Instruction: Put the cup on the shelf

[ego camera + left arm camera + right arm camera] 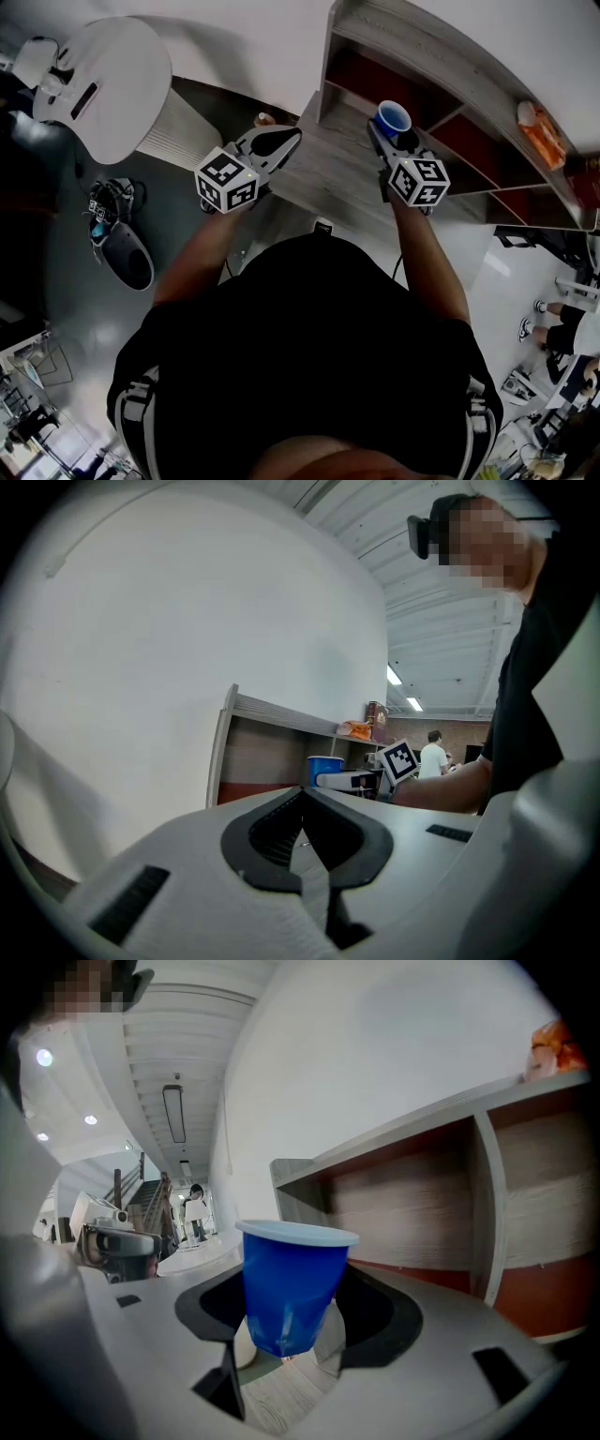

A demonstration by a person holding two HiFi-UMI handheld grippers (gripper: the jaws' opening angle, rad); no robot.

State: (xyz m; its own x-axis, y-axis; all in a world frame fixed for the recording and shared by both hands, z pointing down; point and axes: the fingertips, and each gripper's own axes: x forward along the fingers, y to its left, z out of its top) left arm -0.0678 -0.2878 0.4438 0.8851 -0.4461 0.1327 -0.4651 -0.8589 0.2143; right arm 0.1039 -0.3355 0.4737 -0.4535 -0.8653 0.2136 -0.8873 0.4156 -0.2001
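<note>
In the right gripper view, a blue paper cup [291, 1283] stands upright between the jaws of my right gripper [292, 1327], which is shut on its lower half. The head view shows the same cup [392, 116] at the tip of the right gripper [386, 131], held over a grey wooden ledge [328, 178] in front of the shelf unit [441, 70]. The shelf's open compartments [422, 1199] lie just beyond the cup. My left gripper [292, 137] hovers over the ledge's left part with its tips together and nothing in it. Seen from the left gripper [302, 791], the cup [324, 768] is to the right.
An orange packet [542, 131] lies on the shelf's top board. A white guitar-shaped object [103, 84] leans at the far left, and shoes [122, 244] lie on the grey floor below it. People stand at the lower right [553, 328].
</note>
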